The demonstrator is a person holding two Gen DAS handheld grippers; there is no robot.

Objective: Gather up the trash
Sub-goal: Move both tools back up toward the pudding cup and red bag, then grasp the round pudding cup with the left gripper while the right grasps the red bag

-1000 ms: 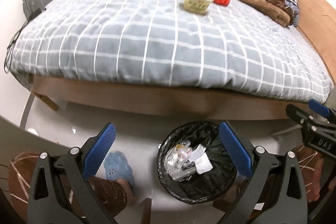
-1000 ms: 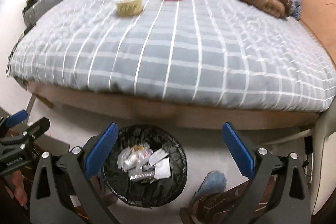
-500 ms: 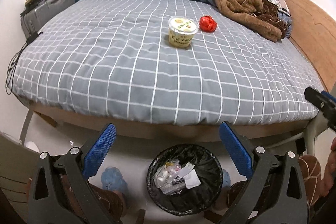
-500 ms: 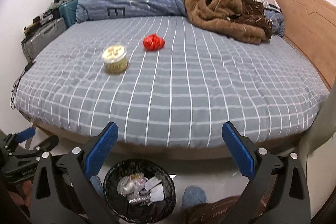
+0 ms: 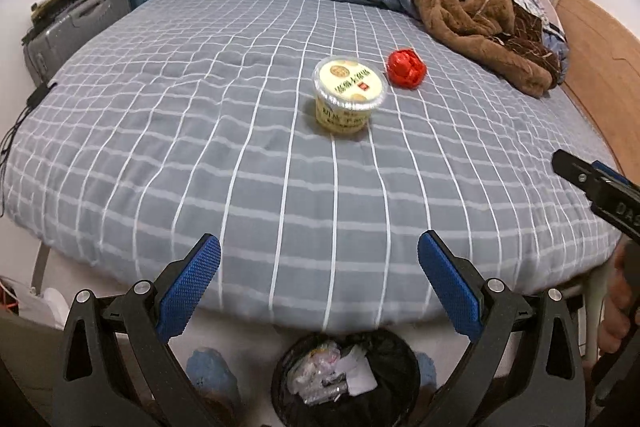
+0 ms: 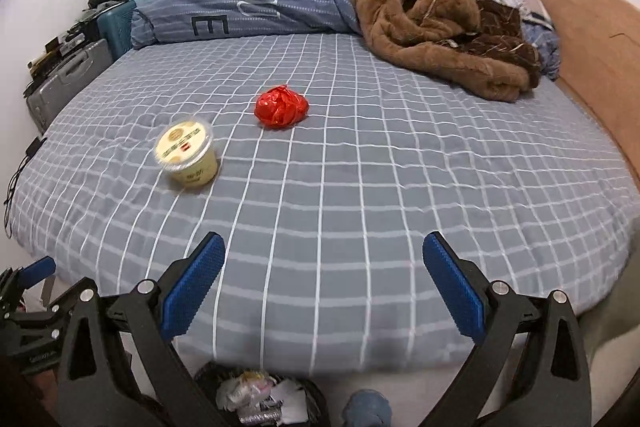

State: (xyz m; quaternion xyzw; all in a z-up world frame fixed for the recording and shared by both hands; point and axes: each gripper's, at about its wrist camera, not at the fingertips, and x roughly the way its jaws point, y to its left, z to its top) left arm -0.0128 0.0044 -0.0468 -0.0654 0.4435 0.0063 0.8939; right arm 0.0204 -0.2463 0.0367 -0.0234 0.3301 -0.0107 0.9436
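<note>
Left gripper (image 5: 319,251): jaws spread wide, nothing between the blue pads (image 5: 188,291). It hangs over the near edge of the bed (image 5: 160,131).

Ahead of it, slightly right of its centre line and well beyond the fingertips, stands the yellow lidded cup (image 5: 347,94). Upright, axis vertical, printed lid facing up, body tapering down to the checked cover. Just right of the cup and a little farther off lies the crumpled red wrapper (image 5: 406,68), a roundish ball with no clear long axis; the two look close but apart. Below and between the left fingers, on the floor, sits the black-lined trash bin (image 5: 352,383), mouth up, with pale scraps inside.

Right gripper (image 6: 324,253): also wide open, holding nothing, over the bed (image 6: 400,167) edge. From here the cup (image 6: 187,151) is ahead and off to the left, upright. The red wrapper (image 6: 281,105) is farther ahead, slightly left of centre. The bin (image 6: 260,403) shows at the lower edge, under the left finger, partly cut off.

Far right on the bed: a heaped brown fleece (image 6: 432,23).
</note>
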